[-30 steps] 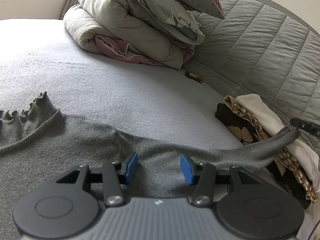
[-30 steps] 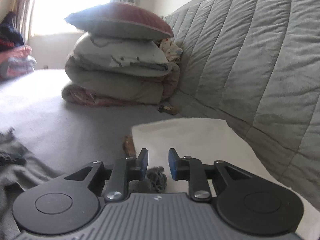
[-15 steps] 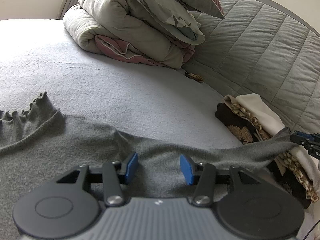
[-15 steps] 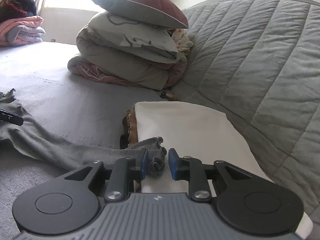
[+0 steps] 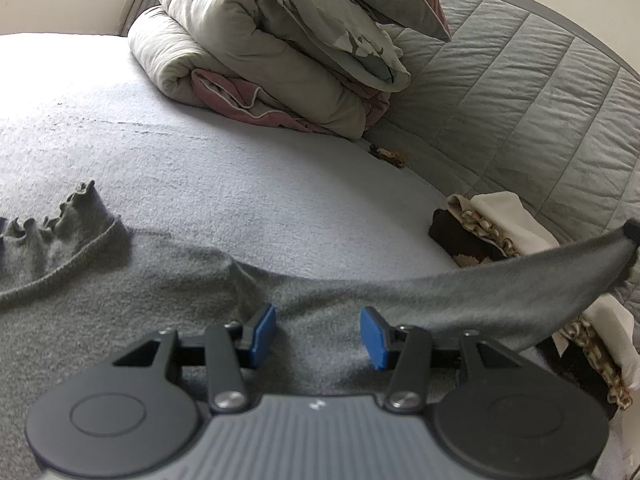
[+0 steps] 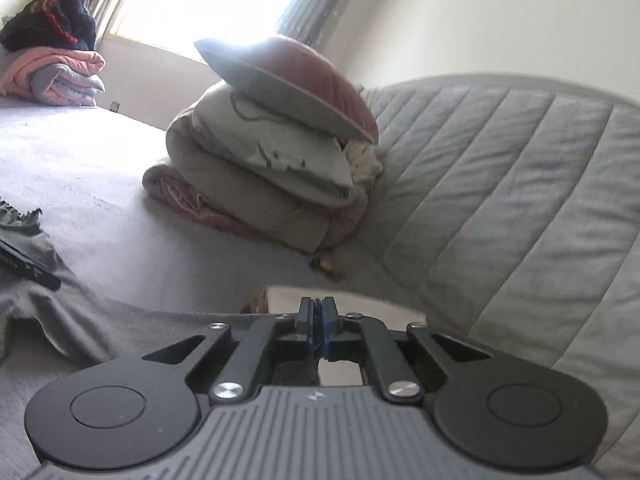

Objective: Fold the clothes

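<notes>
Now the right claw, its jaws just closed on the sleeve of the grey sweater spread on the bed, lifts it; the left claw hovers half-open above. Next, I judge, the sleeve folds across the body.

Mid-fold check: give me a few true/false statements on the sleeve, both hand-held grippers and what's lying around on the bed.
1. The right hand-held gripper is shut on the sleeve of the grey sweater. True.
2. The sleeve lies flat on the bed. False: its end is lifted, and it spans over the folded clothes.
3. The left hand-held gripper clamps the sweater. False: its jaws stand open over the fabric.
4. A pillow tops the stacked bedding. True.
5. The sweater's ruffled collar is under the bedding. False: it lies in the open, apart from it.
</notes>
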`<state>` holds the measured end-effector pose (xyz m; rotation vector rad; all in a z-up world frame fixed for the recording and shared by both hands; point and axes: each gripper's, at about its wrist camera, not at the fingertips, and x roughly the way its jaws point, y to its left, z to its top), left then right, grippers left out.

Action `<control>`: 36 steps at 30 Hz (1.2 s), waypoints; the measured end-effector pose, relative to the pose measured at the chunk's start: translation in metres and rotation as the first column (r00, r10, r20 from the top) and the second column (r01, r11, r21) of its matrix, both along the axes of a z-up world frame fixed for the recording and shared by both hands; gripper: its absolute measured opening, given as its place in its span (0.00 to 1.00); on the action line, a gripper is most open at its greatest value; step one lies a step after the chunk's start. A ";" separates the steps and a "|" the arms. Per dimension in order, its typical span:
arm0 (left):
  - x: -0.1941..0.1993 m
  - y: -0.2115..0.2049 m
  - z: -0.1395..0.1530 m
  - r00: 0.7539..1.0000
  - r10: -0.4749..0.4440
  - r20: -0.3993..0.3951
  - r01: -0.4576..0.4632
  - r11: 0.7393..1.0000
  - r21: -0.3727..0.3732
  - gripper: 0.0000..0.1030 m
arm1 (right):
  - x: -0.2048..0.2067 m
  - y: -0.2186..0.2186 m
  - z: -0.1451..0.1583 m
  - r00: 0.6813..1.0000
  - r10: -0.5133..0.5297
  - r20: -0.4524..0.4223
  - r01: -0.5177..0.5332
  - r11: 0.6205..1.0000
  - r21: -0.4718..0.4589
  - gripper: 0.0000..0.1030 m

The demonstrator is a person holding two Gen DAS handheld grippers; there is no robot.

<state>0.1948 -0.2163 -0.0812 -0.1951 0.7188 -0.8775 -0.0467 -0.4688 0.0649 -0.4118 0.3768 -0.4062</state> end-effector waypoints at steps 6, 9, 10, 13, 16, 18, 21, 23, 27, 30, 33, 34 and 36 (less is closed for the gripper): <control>0.000 0.001 0.000 1.000 0.000 0.000 0.000 1.000 -0.001 0.47 | 0.038 -0.019 -0.009 0.992 -0.079 -0.096 0.077 0.997 -0.030 0.05; 0.000 0.002 0.000 1.000 -0.003 0.000 0.003 1.000 -0.001 0.47 | 0.059 -0.036 -0.022 0.987 -0.101 -0.121 0.099 0.995 -0.024 0.05; 0.000 0.002 0.001 1.000 -0.001 0.000 0.001 1.000 -0.002 0.47 | 0.065 -0.042 -0.025 0.987 -0.105 -0.124 0.103 0.994 -0.020 0.05; -0.001 0.001 0.002 1.000 0.002 0.006 -0.002 1.000 0.002 0.47 | 0.082 -0.052 -0.031 0.985 -0.121 -0.123 0.119 0.993 -0.028 0.04; -0.002 0.000 0.003 1.000 0.003 0.014 -0.003 1.000 0.006 0.47 | 0.094 -0.057 -0.033 0.981 -0.155 -0.120 0.148 0.987 -0.064 0.04; -0.003 0.000 0.004 1.000 0.001 0.019 -0.002 1.000 0.007 0.47 | 0.099 -0.061 -0.035 0.975 -0.180 -0.133 0.172 0.982 -0.076 0.04; -0.004 -0.003 0.004 1.000 0.000 0.027 -0.001 1.000 0.020 0.48 | 0.101 -0.068 -0.046 0.962 -0.208 -0.179 0.201 0.978 -0.055 0.04; -0.005 -0.005 0.004 0.999 0.000 0.038 -0.002 0.999 0.034 0.48 | 0.103 -0.072 -0.055 0.957 -0.210 -0.201 0.207 0.978 -0.034 0.04; -0.007 -0.006 0.008 0.999 0.002 0.053 -0.005 0.999 0.053 0.48 | 0.098 -0.073 -0.059 0.960 -0.208 -0.188 0.213 0.977 0.006 0.10; -0.015 -0.004 0.023 0.994 -0.035 0.106 0.027 0.997 0.071 0.46 | 0.085 -0.072 -0.044 0.970 -0.207 -0.124 0.217 0.974 0.068 0.24; -0.030 -0.004 0.042 0.975 -0.141 0.170 0.136 0.990 0.040 0.46 | 0.068 -0.067 -0.033 0.978 -0.187 -0.096 0.198 0.973 0.119 0.25; -0.035 -0.005 0.047 0.965 -0.185 0.188 0.183 0.983 0.029 0.46 | 0.063 -0.065 -0.031 0.979 -0.178 -0.097 0.190 0.972 0.137 0.25; -0.046 -0.012 0.049 0.938 -0.281 0.203 0.283 0.959 0.019 0.46 | 0.053 -0.065 -0.030 0.980 -0.173 -0.103 0.190 0.965 0.184 0.25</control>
